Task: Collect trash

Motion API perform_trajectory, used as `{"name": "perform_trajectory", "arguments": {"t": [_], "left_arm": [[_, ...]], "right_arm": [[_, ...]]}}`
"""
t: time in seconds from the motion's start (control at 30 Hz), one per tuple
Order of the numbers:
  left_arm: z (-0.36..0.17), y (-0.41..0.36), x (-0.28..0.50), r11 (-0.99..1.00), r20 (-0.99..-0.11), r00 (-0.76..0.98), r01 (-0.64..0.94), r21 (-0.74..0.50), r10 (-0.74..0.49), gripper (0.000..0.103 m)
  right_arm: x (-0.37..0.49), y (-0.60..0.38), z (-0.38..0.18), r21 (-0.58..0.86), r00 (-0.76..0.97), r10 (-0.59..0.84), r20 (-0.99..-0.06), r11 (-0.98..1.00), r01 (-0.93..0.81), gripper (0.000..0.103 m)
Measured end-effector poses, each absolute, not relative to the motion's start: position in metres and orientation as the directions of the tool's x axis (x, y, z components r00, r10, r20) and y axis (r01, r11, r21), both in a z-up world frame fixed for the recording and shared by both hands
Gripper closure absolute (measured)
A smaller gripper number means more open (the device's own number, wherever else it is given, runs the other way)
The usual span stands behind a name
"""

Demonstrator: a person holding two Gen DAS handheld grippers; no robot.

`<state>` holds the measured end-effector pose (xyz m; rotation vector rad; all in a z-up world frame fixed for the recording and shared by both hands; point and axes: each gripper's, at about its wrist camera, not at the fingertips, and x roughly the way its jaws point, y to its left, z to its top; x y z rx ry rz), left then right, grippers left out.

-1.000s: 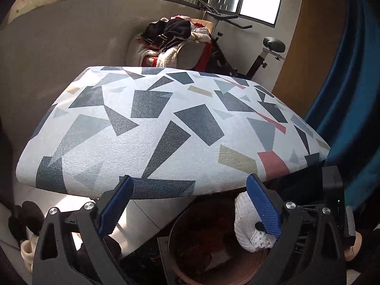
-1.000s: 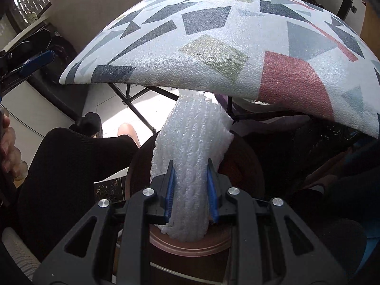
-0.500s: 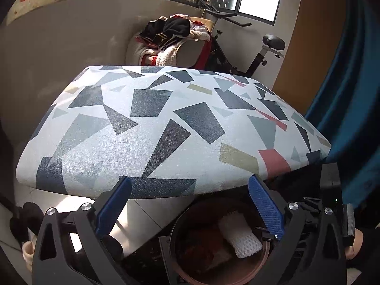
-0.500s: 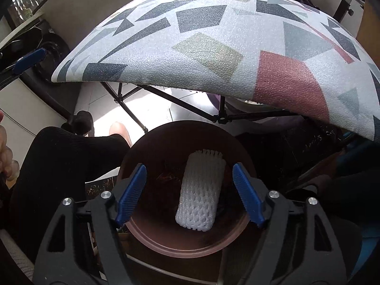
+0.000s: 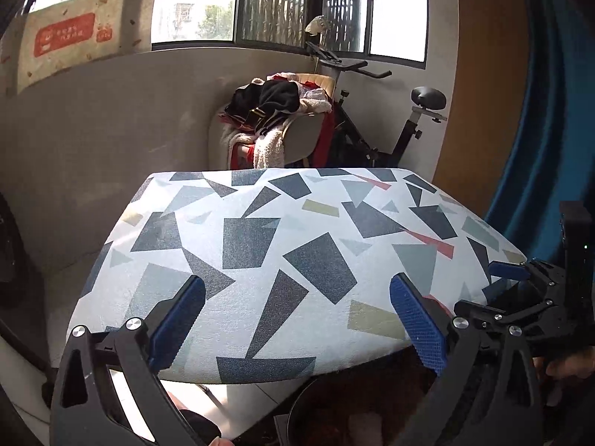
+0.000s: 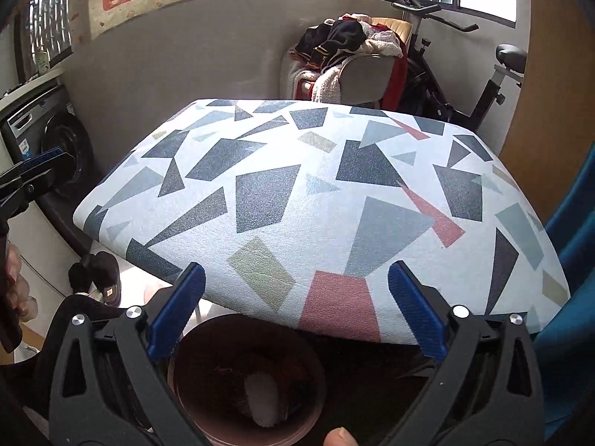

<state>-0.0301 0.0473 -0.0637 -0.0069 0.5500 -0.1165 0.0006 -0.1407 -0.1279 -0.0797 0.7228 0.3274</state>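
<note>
A white foam net sleeve (image 6: 262, 401) lies inside a round brown bin (image 6: 208, 420) on the floor, below the front edge of the table (image 6: 316, 186). My right gripper (image 6: 295, 312) is open and empty, held above the bin. My left gripper (image 5: 297, 323) is open and empty over the table's front edge; the bin (image 5: 308, 412) shows below it, and the sleeve (image 5: 366, 425) is dim inside. The right gripper also shows at the right of the left wrist view (image 5: 520, 278).
The table (image 5: 279, 245) has a white top with grey, blue and red shapes. Behind it stand a chair piled with clothes (image 5: 282, 111) and an exercise bike (image 5: 409, 119). A washing machine (image 6: 48, 141) is at the left. A blue curtain (image 5: 550, 130) hangs at the right.
My right gripper opened and dropped the foam sleeve into the bin. Both grippers then rose and tilted up, so the table top and room fill the views.
</note>
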Motion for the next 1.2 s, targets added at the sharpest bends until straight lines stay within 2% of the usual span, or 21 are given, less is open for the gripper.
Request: {"name": "perform_trajectory", "arguments": {"t": [0.33, 0.6, 1.2], "left_arm": [[0.008, 0.025, -0.032, 0.992, -0.377, 0.921, 0.122, 0.044, -0.097, 0.006], [0.024, 0.018, -0.034, 0.991, -0.368, 0.924, 0.124, 0.044, -0.099, 0.006], [0.023, 0.015, -0.030, 0.991, -0.381, 0.919, 0.129, 0.042, -0.103, 0.006]], "right_arm": [[0.002, -0.155, -0.040, 0.015, 0.809, 0.263, -0.527, 0.954, -0.300, 0.006], [-0.004, -0.162, -0.021, 0.026, 0.829, 0.268, -0.490, 0.956, -0.293, 0.006], [-0.001, -0.173, -0.022, 0.052, 0.834, 0.252, -0.490, 0.964, -0.261, 0.006]]}}
